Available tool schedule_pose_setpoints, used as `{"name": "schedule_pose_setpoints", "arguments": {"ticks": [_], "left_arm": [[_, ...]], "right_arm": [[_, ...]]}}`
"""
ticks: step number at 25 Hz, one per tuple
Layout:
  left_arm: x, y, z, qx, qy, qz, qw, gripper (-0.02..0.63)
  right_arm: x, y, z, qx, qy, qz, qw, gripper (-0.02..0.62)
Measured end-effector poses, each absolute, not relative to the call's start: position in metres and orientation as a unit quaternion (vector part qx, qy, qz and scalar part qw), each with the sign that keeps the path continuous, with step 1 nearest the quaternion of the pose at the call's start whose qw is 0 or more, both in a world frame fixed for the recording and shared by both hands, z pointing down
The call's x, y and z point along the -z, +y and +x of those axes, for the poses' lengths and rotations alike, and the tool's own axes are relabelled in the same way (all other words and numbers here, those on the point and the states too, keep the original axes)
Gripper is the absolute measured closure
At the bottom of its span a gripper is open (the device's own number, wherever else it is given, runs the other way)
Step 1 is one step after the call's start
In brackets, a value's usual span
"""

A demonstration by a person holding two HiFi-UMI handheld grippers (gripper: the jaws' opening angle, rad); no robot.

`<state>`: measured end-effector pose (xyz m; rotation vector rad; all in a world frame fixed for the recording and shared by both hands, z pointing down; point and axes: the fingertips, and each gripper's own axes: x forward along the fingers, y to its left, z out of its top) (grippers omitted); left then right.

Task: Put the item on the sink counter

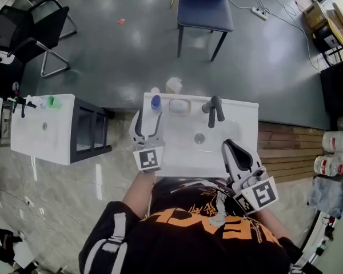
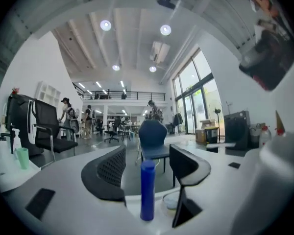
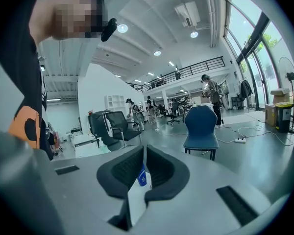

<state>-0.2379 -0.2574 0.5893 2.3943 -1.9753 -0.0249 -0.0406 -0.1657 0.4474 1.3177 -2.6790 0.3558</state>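
The head view looks steeply down from above the person (image 1: 188,233) onto the white sink counter (image 1: 246,116). The left gripper view sits low at counter level, close to the blue bottle (image 2: 147,190), facing the blue chair (image 2: 153,140). The right gripper view, farther back, shares both.

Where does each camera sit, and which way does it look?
Head view: on the person's head, looking down at the sink counter; torso, left gripper and right gripper show.
Left gripper view: on that gripper, looking along its open jaws at the blue bottle.
Right gripper view: on that gripper, along its closed jaws toward the room.
Shared: all three show the blue bottle.
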Motion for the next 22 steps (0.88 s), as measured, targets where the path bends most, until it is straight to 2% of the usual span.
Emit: {"name": "schedule_pose_setpoints", "arguments": {"ticks": [5, 10, 12, 13, 14, 15, 17, 22], "left_arm": [[-0.479, -0.229, -0.2, 0.064, -0.586, 0.807, -0.035, 0.325], [-0.421, -0.201, -0.164, 0.035, -0.541, 0.833, -0.113, 0.347], [-0.41, -0.191, -0.154, 0.032, -0.524, 0.844, -0.107, 0.358], [-0.407, -0.186, -0.147, 0.034, -0.512, 0.854, -0.087, 0.383], [-0.405, -0.181, -0.137, 0.032, -0.492, 0.868, -0.057, 0.466], [-0.401, -0.174, -0.123, 0.027, -0.462, 0.886, -0.024, 0.588], [-0.386, -0.156, -0.096, 0.024, -0.401, 0.916, 0.012, 0.589], [-0.351, -0.125, -0.059, 0.022, -0.367, 0.929, -0.028, 0.589]], "right_arm": [[-0.447, -0.16, -0.023, -0.122, -0.889, 0.438, 0.046, 0.558], [-0.438, -0.152, -0.013, -0.116, -0.895, 0.431, 0.015, 0.558], [-0.435, -0.148, -0.004, -0.114, -0.894, 0.434, 0.006, 0.559], [-0.435, -0.147, 0.002, -0.114, -0.892, 0.437, 0.002, 0.558], [-0.436, -0.145, 0.008, -0.115, -0.891, 0.44, -0.002, 0.559], [-0.436, -0.143, 0.013, -0.117, -0.889, 0.443, -0.006, 0.559], [-0.436, -0.138, 0.023, -0.117, -0.887, 0.447, -0.014, 0.558], [-0.429, -0.129, 0.044, -0.11, -0.883, 0.455, -0.029, 0.56]]}}
